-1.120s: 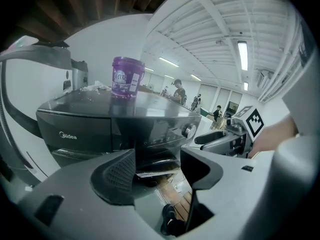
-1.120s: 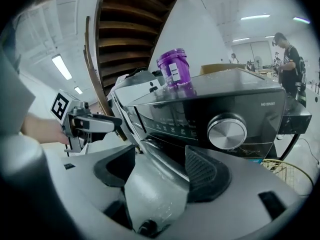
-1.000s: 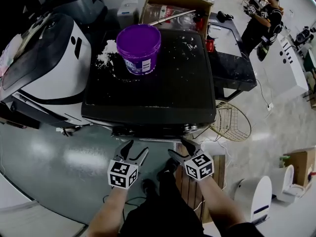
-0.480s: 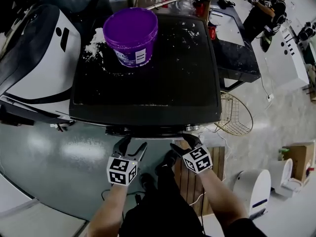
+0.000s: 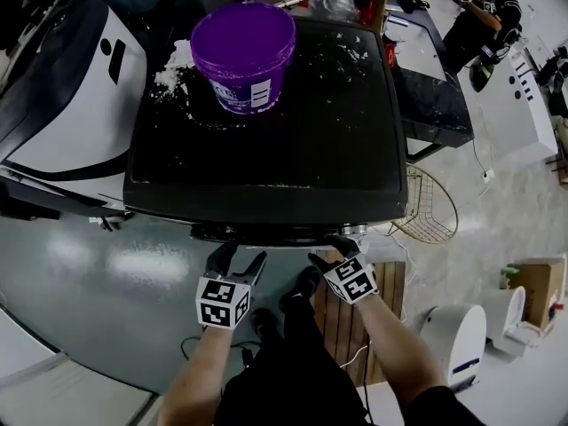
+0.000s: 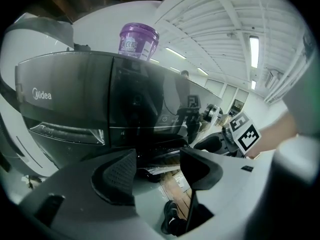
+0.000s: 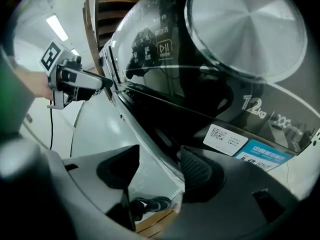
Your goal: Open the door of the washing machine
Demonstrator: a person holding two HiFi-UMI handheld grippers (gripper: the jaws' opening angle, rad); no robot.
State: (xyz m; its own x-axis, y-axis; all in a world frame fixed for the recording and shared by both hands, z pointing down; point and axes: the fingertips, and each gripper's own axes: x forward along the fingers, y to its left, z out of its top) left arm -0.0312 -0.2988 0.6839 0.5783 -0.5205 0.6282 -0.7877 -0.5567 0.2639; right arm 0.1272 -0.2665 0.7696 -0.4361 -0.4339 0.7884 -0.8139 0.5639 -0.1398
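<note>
Both grippers are held low, just before the front face of the washer (image 5: 266,149). The left gripper (image 5: 240,257) stands released with nothing between its jaws. The right gripper (image 5: 330,251) is closing, with the rim of the door (image 7: 210,99) running down between its jaws beside the right pad; no firm pinch on it is evident. The door sits on the washer's front, shut as far as can be seen. Risk one: the rim is smooth and curved, so a shallow bite could slip off when pulled. Risk two: a sharp tug against a latched door could rock the washer. On its top, at the far left, stands an open purple bucket (image 5: 241,56) beside spilled white powder (image 5: 169,76); a jolt could shift or tip it. Right of the washer a wire basket (image 5: 426,207) lies near the door's swing.
</note>
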